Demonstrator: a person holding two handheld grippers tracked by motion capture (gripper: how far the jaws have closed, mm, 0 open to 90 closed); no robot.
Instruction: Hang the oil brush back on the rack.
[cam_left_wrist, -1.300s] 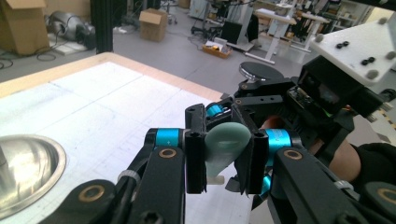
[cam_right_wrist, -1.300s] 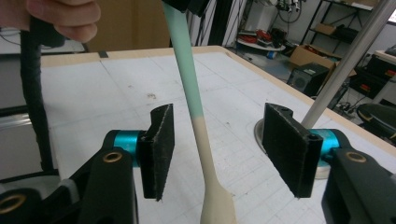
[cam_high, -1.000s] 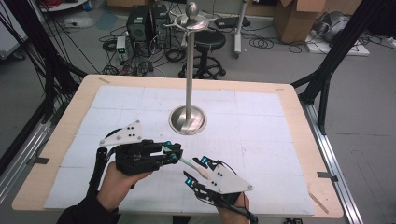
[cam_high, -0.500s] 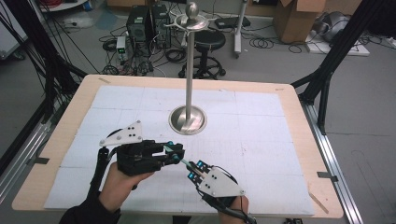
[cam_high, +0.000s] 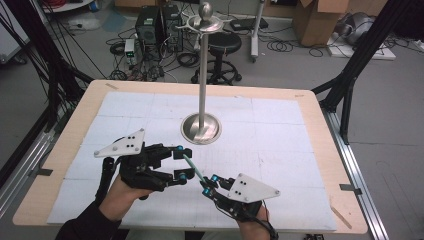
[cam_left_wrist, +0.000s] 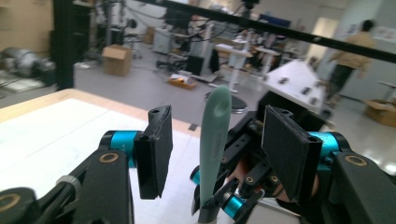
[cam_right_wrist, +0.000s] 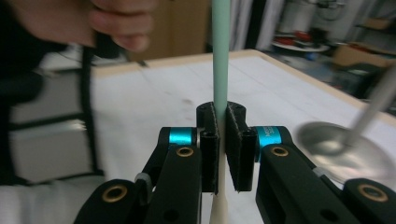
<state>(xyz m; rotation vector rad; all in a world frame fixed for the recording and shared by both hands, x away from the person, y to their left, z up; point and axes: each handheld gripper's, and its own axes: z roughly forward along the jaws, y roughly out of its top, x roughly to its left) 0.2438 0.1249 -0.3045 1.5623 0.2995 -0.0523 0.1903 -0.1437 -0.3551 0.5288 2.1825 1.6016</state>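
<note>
Clamping a teal stick (cam_high: 192, 167) at its near end, the right gripper (cam_high: 207, 186) hides that tip. The stick runs slantwise up-left, between the just-opened left gripper (cam_high: 181, 162) jaws, untouched.

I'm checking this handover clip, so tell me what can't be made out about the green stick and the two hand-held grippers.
- Green stick: its top end is cut off by the upper edge of the right gripper view.
- Its lower end in the left gripper view is cut off by the bottom edge.
- Right hand-held gripper: in the high view its pads are too small to judge contact.
- Metal stand: blurred in the right gripper view.
</note>
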